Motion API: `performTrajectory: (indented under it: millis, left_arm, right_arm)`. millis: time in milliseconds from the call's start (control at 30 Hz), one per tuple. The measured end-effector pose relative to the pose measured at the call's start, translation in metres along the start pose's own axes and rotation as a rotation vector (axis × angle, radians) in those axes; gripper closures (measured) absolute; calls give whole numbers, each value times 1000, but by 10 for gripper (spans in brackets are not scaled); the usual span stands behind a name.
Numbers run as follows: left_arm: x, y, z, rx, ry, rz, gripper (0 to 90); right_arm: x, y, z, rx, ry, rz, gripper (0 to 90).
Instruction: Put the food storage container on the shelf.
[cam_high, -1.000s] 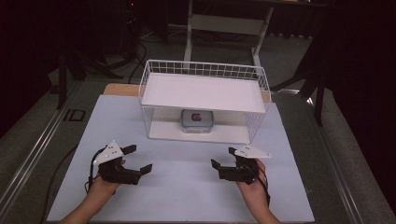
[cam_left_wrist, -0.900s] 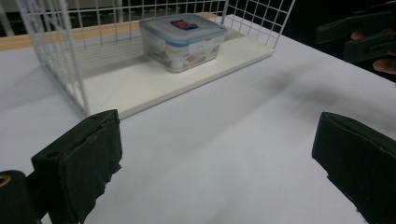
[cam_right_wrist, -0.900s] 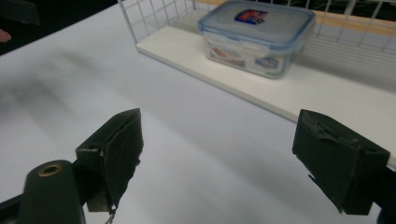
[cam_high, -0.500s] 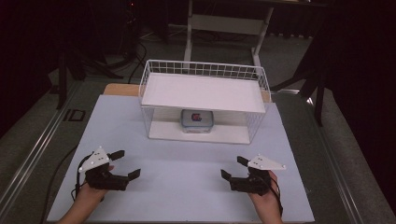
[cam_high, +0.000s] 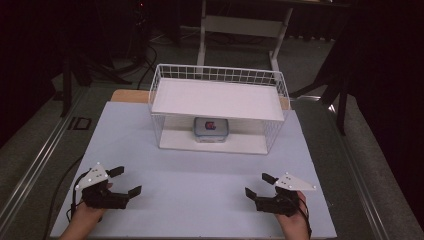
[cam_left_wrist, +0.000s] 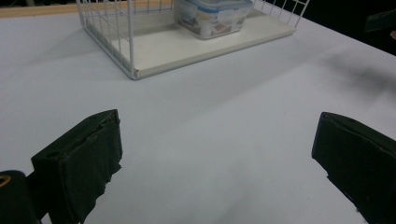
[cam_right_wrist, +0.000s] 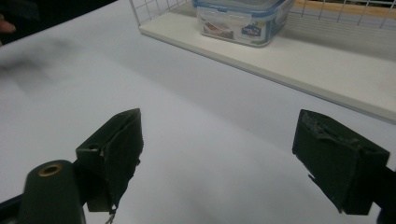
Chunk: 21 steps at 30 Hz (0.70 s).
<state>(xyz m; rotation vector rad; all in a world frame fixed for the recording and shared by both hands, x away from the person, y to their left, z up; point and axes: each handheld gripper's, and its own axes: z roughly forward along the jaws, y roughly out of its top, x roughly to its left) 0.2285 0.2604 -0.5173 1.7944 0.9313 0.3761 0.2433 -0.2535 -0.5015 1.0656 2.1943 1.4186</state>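
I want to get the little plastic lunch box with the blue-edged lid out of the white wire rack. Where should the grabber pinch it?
Probably across the clear plastic lunch box at its two short ends, coming in low from the person's side. The white wire rack is open there, and its upper shelf blocks any reach from above.

White table (cam_high: 200, 170), wire rack (cam_high: 218, 116) on it

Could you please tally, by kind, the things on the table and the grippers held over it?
Wire shelf racks: 1
Lidded plastic containers: 1, on the rack's lower board
Grippers: 2, the left gripper and the right gripper, both open and empty
Total: 4
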Motion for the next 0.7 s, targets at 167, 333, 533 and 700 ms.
performTrajectory:
  millis: [167,333,533,700]
  left_arm:
    - [-4,2,2,-11,-15,11,28]
    - [-7,4,-1,-29,-29,-4,28]
    - [-6,5,-6,-41,-6,-12,28]
    - [-5,4,-4,-30,-4,-18,28]
  right_arm:
    - [-5,-6,0,21,4,38,161]
    - [-11,-11,-1,26,23,75,161]
    - [-9,-10,-4,27,37,56,161]
    - [-9,-11,-2,31,53,63,161]
